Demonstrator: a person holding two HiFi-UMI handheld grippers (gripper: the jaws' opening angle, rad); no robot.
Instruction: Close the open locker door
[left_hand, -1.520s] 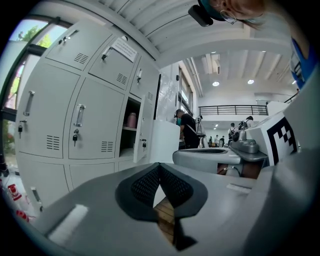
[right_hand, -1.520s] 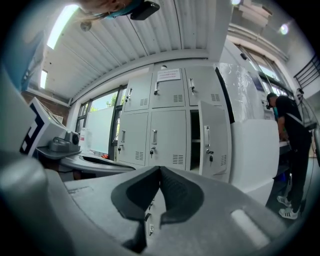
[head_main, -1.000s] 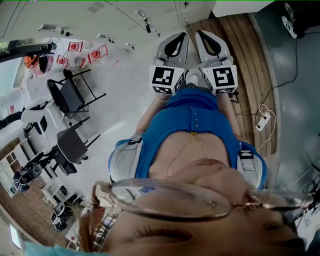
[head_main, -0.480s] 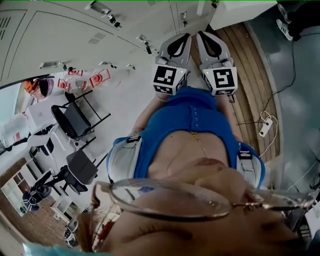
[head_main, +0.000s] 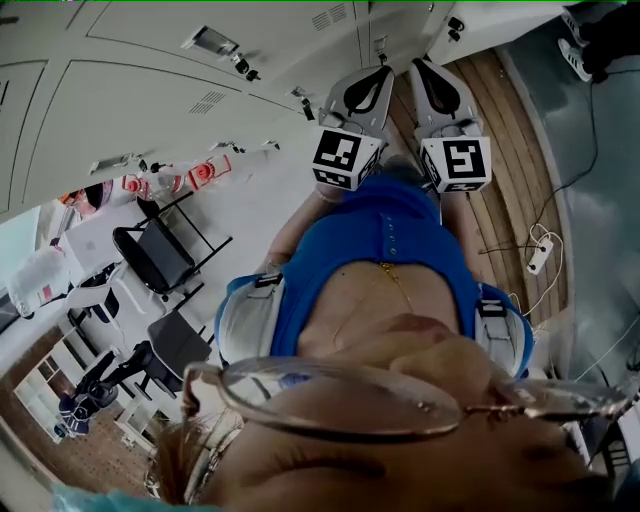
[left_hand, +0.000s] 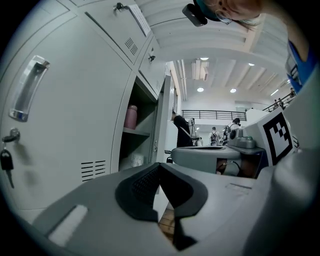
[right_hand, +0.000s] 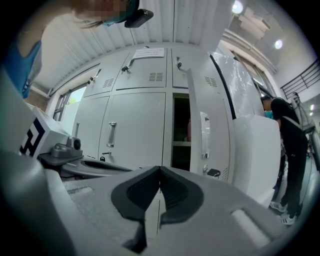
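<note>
The grey lockers (head_main: 150, 80) fill the head view's upper left. In the right gripper view one locker (right_hand: 181, 132) stands open, its door (right_hand: 207, 125) swung out to the right with a handle (right_hand: 204, 135) and a key tag below. From the left gripper view the same compartment shows a pink bottle (left_hand: 131, 116) on a shelf, and the door (left_hand: 162, 125) is seen edge on. My left gripper (head_main: 372, 78) (left_hand: 160, 166) and right gripper (head_main: 428, 72) (right_hand: 160, 170) are side by side, level, both shut and empty, a little short of the lockers.
Closed lockers with handles (right_hand: 112, 134) (left_hand: 27, 87) and a hanging key (left_hand: 6, 160) flank the open one. A person (right_hand: 287, 145) stands at the right behind a white cabinet side (right_hand: 255, 150). Black chairs (head_main: 160, 250) stand at the left, a power strip (head_main: 540, 255) on the floor.
Both grippers have travelled together toward the lockers, which now fill more of the head view. The chairs have slid down the left. The jaws stay shut.
</note>
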